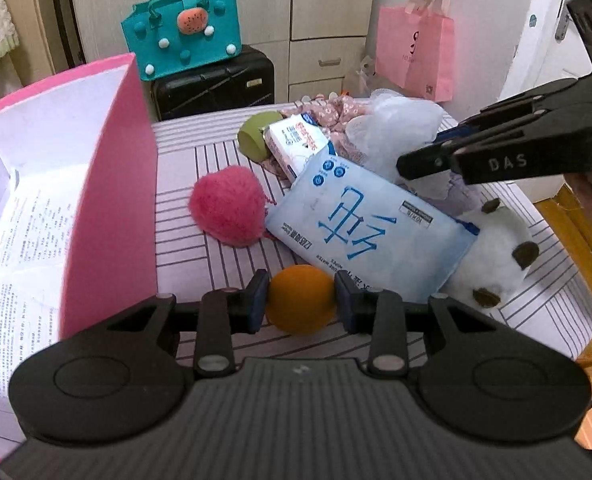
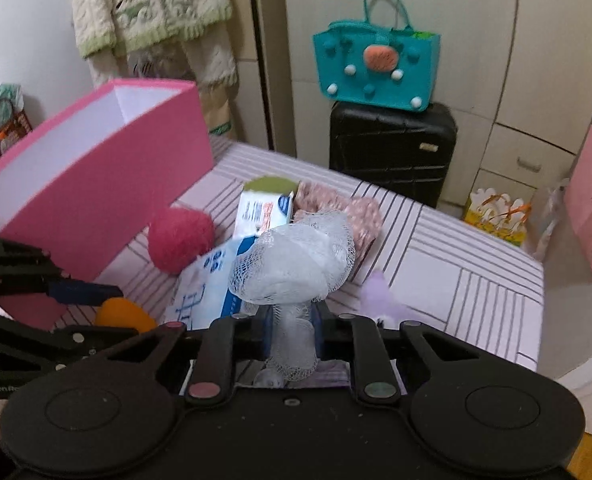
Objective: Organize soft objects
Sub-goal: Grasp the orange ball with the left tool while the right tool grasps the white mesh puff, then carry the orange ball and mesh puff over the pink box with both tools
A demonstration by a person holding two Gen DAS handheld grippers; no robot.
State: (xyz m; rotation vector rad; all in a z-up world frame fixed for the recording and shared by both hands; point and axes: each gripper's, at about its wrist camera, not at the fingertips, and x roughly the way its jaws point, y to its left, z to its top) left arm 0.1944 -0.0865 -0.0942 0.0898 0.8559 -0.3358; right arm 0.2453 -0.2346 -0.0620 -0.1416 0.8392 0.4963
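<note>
Pink box (image 1: 108, 184) walls left side, striped bedsheet (image 2: 476, 264) bare right

Soft, even indoor light fills both views, moderately bright with a slightly warm cast, and its source lies outside the frames. Shadows are faint: only a weak dark patch lies under the orange ball (image 1: 301, 299) on the striped bed (image 1: 224, 256). The glossy blue wipes pack (image 1: 370, 232) shows little glare. Fisheye distortion bends the wardrobe doors (image 2: 476, 40) and the bed's edges into curves, and dark vignetting clips the corners of the right wrist view. That view is softer overall, and a lilac object (image 2: 378, 294) on the bed is smeared with blur. The left wrist view is crisper, with print readable on the wipes pack.
</note>
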